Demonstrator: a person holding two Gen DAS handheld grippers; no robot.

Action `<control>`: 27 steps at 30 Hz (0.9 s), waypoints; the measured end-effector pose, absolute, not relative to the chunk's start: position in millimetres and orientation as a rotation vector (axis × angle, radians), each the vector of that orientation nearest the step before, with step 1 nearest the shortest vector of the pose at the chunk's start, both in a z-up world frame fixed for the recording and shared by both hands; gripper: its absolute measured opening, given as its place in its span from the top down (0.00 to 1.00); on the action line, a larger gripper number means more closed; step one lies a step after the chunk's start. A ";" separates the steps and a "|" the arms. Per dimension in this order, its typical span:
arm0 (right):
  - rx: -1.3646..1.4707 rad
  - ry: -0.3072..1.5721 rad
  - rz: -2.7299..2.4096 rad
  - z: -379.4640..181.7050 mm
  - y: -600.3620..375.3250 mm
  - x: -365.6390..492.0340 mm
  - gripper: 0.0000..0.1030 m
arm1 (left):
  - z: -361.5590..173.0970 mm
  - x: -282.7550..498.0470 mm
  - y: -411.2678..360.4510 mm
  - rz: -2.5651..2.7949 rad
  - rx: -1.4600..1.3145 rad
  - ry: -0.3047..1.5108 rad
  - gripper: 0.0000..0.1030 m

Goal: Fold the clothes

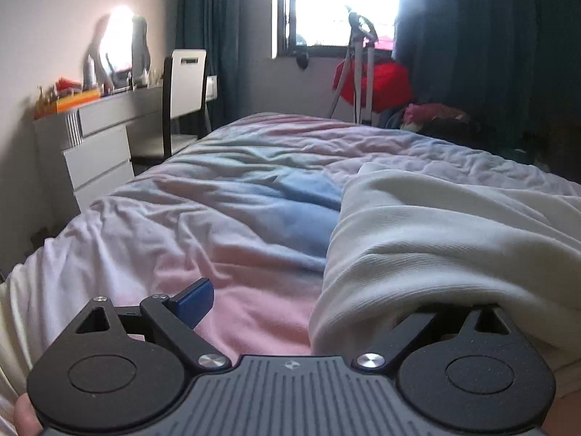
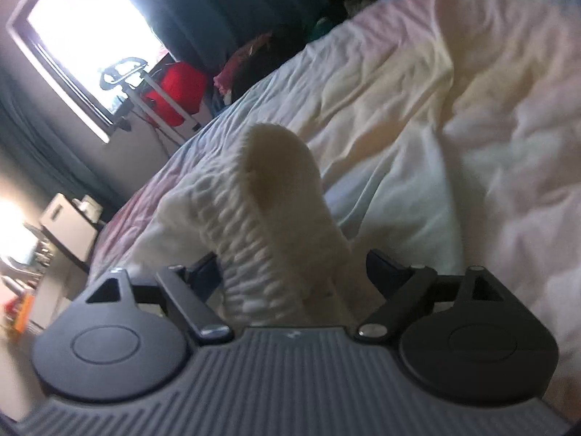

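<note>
Right gripper (image 2: 290,272) stood wide open, ribbed cuff (image 2: 279,196) loose between its jaws, running straight ahead; left gripper's (image 1: 308,301) state couldn't be told, cream sweater (image 1: 435,239) draped over its right finger.

Home bedroom: rumpled bed (image 1: 225,189), dresser (image 1: 98,145), curtained window (image 1: 341,3).

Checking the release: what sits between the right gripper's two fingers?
In the right wrist view, a ribbed cuff of the cream knit garment stands between the right gripper's wide-apart fingers; neither pad visibly presses it.
</note>
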State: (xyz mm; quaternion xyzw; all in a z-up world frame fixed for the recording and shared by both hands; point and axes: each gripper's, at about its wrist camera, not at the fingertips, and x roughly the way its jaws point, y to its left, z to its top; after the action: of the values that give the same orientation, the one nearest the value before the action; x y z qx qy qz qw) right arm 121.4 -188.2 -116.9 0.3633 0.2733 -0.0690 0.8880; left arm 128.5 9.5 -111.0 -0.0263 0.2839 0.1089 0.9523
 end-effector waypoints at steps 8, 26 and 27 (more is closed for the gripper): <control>0.974 0.610 -0.042 -149.2 -200.9 128.8 0.15 | -123.2 140.7 44.8 0.222 -0.263 0.696 0.01; 0.804 0.586 -0.031 -125.1 -172.6 124.7 0.53 | -112.8 131.8 66.0 0.042 -0.368 0.873 0.06; 0.805 0.567 -0.045 -121.1 -174.1 121.0 0.56 | -110.9 130.0 68.0 -0.002 -0.379 0.890 0.07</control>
State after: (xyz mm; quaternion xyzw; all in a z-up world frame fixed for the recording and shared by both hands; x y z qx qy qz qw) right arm 121.0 -174.1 -121.1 0.3865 0.2722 -0.0216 0.8810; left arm 130.0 68.0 -110.9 -0.1824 0.4278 -0.0010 0.8852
